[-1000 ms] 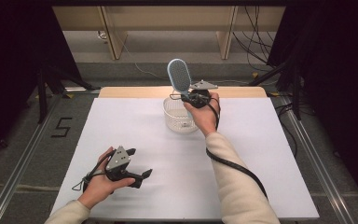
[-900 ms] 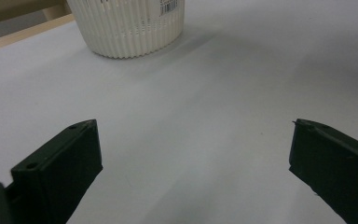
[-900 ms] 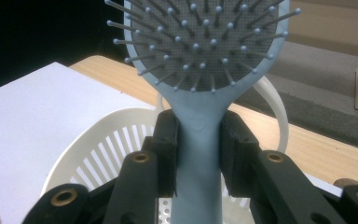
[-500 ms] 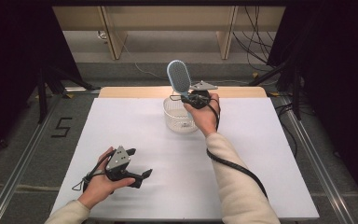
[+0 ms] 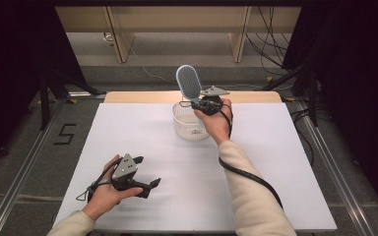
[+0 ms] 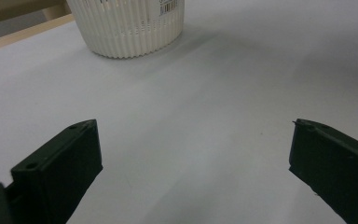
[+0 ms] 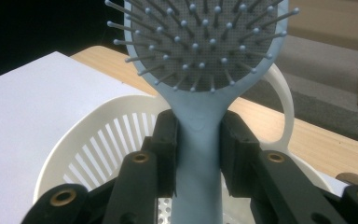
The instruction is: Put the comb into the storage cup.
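From above, my right tool (image 5: 200,104) holds a brush (image 5: 188,83) upright over the basket (image 5: 184,129), head up; my left tool (image 5: 145,186) rests near the tabletop (image 5: 275,162) edge. Left gripper view: jaws spread wide, empty. Right gripper view: jaws pinch the handle, bristles facing me.
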Motion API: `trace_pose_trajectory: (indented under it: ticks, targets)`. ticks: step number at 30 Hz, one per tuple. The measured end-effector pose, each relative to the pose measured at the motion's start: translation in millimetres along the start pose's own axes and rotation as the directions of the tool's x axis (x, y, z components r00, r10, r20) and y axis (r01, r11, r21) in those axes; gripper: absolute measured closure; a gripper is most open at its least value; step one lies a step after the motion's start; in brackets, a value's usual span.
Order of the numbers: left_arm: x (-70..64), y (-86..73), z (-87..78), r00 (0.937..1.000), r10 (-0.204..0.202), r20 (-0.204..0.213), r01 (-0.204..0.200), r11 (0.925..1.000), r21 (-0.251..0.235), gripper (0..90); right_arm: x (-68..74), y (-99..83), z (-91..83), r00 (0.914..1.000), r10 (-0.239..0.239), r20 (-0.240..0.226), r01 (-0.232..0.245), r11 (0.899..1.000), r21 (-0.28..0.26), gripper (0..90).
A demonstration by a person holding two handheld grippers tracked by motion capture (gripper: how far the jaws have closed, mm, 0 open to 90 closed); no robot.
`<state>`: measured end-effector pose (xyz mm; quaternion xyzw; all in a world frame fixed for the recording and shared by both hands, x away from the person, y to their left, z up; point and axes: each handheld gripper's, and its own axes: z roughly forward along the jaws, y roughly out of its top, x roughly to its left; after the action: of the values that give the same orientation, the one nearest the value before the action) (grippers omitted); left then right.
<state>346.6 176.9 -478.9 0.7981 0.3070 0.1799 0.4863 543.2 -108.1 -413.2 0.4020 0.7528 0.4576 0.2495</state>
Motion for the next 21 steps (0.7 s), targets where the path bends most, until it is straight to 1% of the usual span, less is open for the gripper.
trace_pose_trajectory:
  ticks: [3, 5, 7, 8, 9, 10, 11, 12, 14, 16, 21]
  targets:
    - [-0.1, 0.1, -0.1, 1.0, 0.001, 0.0, -0.001, 1.0, 0.0, 1.6, -0.5, -1.0, 0.0, 1.0, -0.005, -0.004, 0.005, 1.0, 0.009, 69.9]
    - [0.0, 0.0, -0.1, 1.0, 0.002, 0.0, -0.002, 1.0, 0.001, 1.6, -0.8, -2.0, 0.2, 0.9999, 0.004, -0.013, -0.004, 1.0, 0.018, 67.5]
    - [0.2, -0.1, -0.4, 1.0, 0.002, 0.0, -0.002, 1.0, 0.0, 1.6, -1.3, -3.3, -0.3, 0.9993, 0.017, -0.033, -0.016, 0.999, 0.032, 60.8]
    - [0.4, -0.1, -0.6, 1.0, 0.001, -0.002, -0.001, 1.0, 0.0, 1.6, -1.3, -3.9, -2.5, 0.9985, 0.023, -0.049, -0.02, 0.999, 0.047, 56.7]
    - [0.5, -0.1, -0.6, 1.0, 0.001, -0.002, -0.001, 1.0, 0.0, 1.6, -0.4, -5.3, -3.7, 0.9983, 0.001, -0.059, 0.004, 0.997, 0.082, 51.6]
    - [0.7, -0.2, -0.5, 1.0, 0.0, -0.002, 0.0, 1.0, 0.0, 1.6, 0.1, -7.2, -5.2, 0.9981, 0.0, -0.061, 0.005, 0.996, 0.086, 50.4]
    - [0.6, -0.3, -0.1, 1.0, 0.0, -0.001, 0.0, 1.0, 0.001, 1.6, -0.1, -10.0, -8.8, 0.9968, 0.002, -0.08, 0.005, 0.997, 0.081, 48.2]
    - [0.3, -0.3, 0.2, 1.0, 0.0, -0.001, 0.0, 1.0, 0.001, 1.6, -0.1, -11.3, -11.9, 0.9962, 0.005, -0.087, 0.002, 0.997, 0.078, 46.0]
    - [-0.8, 0.1, 0.6, 1.0, 0.001, -0.001, -0.001, 1.0, 0.003, 1.6, -1.3, -11.8, -18.0, 0.9963, -0.003, -0.085, 0.009, 0.998, 0.065, 42.2]
    - [-1.3, 0.5, 0.7, 1.0, 0.007, 0.001, -0.007, 1.0, 0.005, 1.6, -2.8, -11.1, -22.8, 0.9962, 0.001, -0.087, 0.004, 0.999, 0.053, 40.1]
    - [-0.8, 0.0, 0.9, 1.0, 0.003, 0.0, -0.003, 1.0, 0.005, 1.6, -4.7, -10.2, -27.5, 0.996, -0.001, -0.09, 0.005, 0.999, 0.048, 36.6]
